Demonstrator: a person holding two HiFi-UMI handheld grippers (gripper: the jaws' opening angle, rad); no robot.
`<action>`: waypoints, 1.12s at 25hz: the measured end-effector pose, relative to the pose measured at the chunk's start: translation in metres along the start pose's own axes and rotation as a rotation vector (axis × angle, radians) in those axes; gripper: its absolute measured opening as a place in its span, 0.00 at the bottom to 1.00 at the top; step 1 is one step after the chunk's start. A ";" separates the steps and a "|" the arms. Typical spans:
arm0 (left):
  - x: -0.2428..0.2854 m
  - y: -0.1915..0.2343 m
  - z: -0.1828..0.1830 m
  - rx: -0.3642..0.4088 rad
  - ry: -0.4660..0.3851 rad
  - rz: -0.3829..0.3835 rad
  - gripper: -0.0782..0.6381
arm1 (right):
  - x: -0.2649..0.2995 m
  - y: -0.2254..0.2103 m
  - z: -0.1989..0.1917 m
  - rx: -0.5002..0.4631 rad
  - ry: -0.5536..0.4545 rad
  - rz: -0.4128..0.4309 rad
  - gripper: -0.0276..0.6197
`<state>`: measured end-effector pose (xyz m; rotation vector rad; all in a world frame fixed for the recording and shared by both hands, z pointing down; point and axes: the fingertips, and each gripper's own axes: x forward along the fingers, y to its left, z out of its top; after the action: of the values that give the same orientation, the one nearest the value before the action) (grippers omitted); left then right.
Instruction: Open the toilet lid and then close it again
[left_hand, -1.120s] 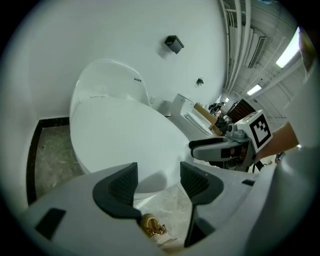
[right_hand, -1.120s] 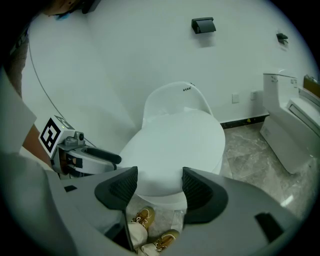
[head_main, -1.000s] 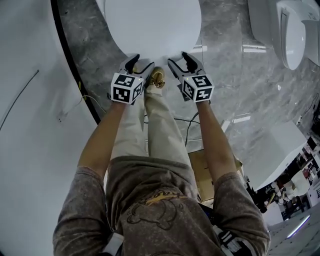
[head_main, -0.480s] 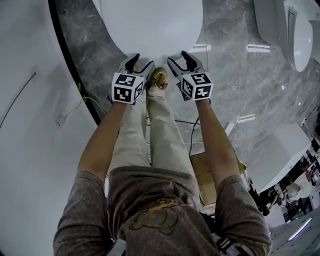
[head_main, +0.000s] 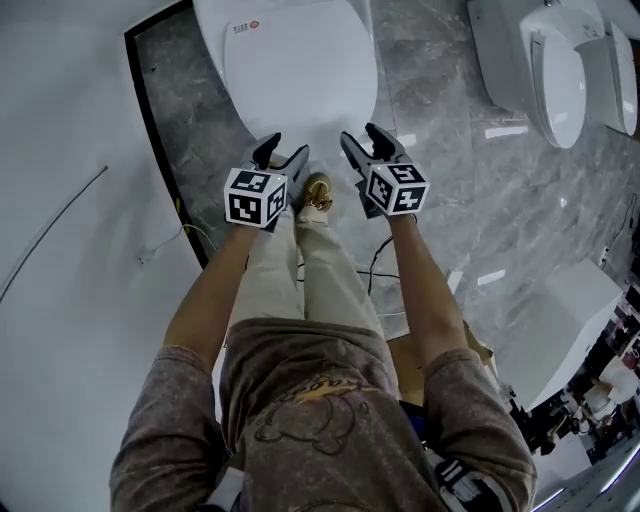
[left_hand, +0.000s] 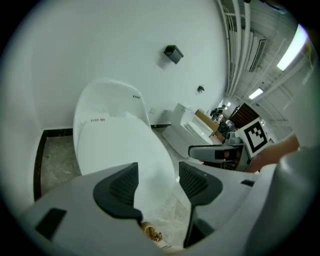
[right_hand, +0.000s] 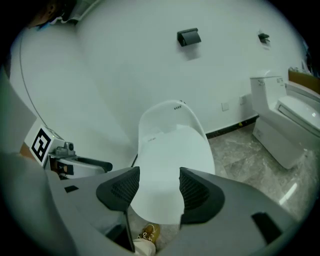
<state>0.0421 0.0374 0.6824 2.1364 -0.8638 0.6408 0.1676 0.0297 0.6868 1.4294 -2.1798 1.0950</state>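
Two grippers sit side by side in my head view. The left gripper and the right gripper both hang over the front edge of the toilet lid, which lies flat down on the bowl, shut. Just below them I see a tan shoe on the grey marble floor. Another toilet stands well off to the right.

In the left gripper view the jaws stand apart with nothing in them. The white lid shows beyond the gap, clear of both pads.

In the right gripper view the jaws are closing but wide apart, and empty too. The lid's front end is framed between them, not touched. A small black box sits on the white wall above.
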 end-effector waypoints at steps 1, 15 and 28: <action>-0.014 -0.006 0.018 0.005 -0.024 -0.001 0.46 | -0.010 0.009 0.018 -0.024 -0.020 0.008 0.46; -0.216 -0.095 0.228 0.158 -0.268 -0.086 0.46 | -0.169 0.154 0.228 -0.206 -0.252 0.150 0.46; -0.313 -0.158 0.257 0.219 -0.401 -0.168 0.38 | -0.275 0.219 0.258 -0.316 -0.407 0.162 0.21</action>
<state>-0.0010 0.0359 0.2500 2.5561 -0.8379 0.2292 0.1362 0.0612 0.2524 1.4434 -2.6424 0.4941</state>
